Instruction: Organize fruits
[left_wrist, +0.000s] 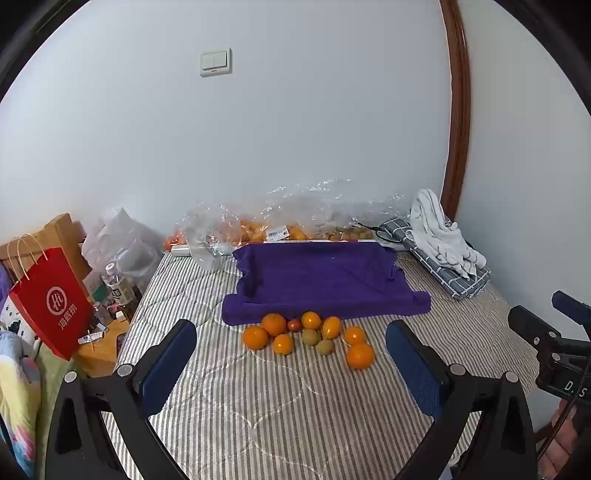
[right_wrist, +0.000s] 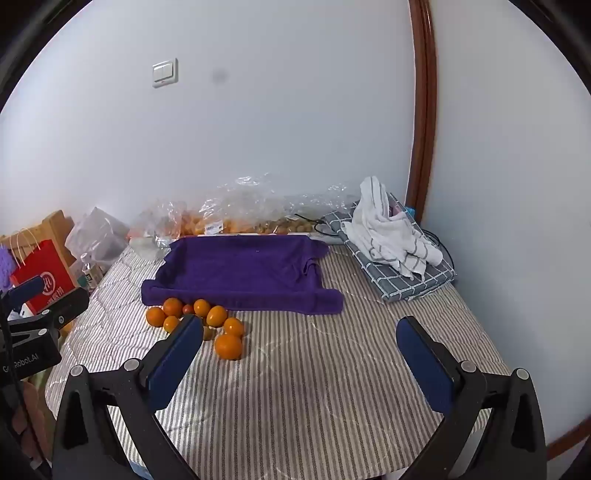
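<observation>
The left gripper (left_wrist: 291, 354) is standing with its jaws spread wide and nothing between the blue pads, tilting downward over the striped bedcover (left_wrist: 258, 413). The right gripper (right_wrist: 301, 349) is standing likewise, jaws wide and carrying nothing. The cluster of fruit (left_wrist: 308, 334) is lying on the bedcover straight ahead of the left gripper, beyond its fingertips and not touching them; from the right gripper the same cluster (right_wrist: 199, 325) is sitting ahead and to the left, partly hidden behind its left finger. The cluster's long axis is running crosswise to the left gripper's line of sight, from an orange at the left end (left_wrist: 255, 337) to the largest orange at the right end (left_wrist: 360, 355), which is lying nearest the tool. One oval orange fruit (left_wrist: 331, 327) is lying with its long axis leaning up and to the right in the left view. Two dull green-brown fruits (left_wrist: 317, 341) and a small red one (left_wrist: 294, 325) are sitting among the oranges. Just beyond the fruit, a purple towel (left_wrist: 325, 280) is lying spread, its near edge touching or nearly touching the farthest oranges. Clear plastic bags of fruit (left_wrist: 273, 229) are lying against the wall behind it.
</observation>
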